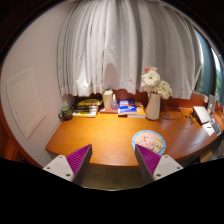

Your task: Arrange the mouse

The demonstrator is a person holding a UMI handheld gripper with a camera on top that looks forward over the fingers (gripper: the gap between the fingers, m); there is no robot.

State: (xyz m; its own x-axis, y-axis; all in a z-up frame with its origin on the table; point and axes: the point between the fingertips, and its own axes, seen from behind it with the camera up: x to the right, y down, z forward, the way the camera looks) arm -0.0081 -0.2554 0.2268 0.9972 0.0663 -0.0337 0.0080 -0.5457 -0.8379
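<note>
I cannot make out a mouse on the wooden desk (pixel 105 135). My gripper (pixel 112 156) is open and empty, held above the desk's near edge. Its left finger pad (pixel 75 157) and right finger pad (pixel 150 160) stand wide apart, with bare desk between and ahead of them. A round light-blue flat thing with a pink pattern (pixel 150 140) lies on the desk just ahead of the right finger, which hides part of it. A small pale object (pixel 213 127) lies at the desk's far right; I cannot tell what it is.
A white vase of flowers (pixel 153 104) stands at the back right. Stacked books (pixel 127 107), a white cylinder (pixel 108 99) and a small dark pot (pixel 66 113) line the back under white curtains (pixel 120 45). An open laptop (pixel 203 114) stands at the right.
</note>
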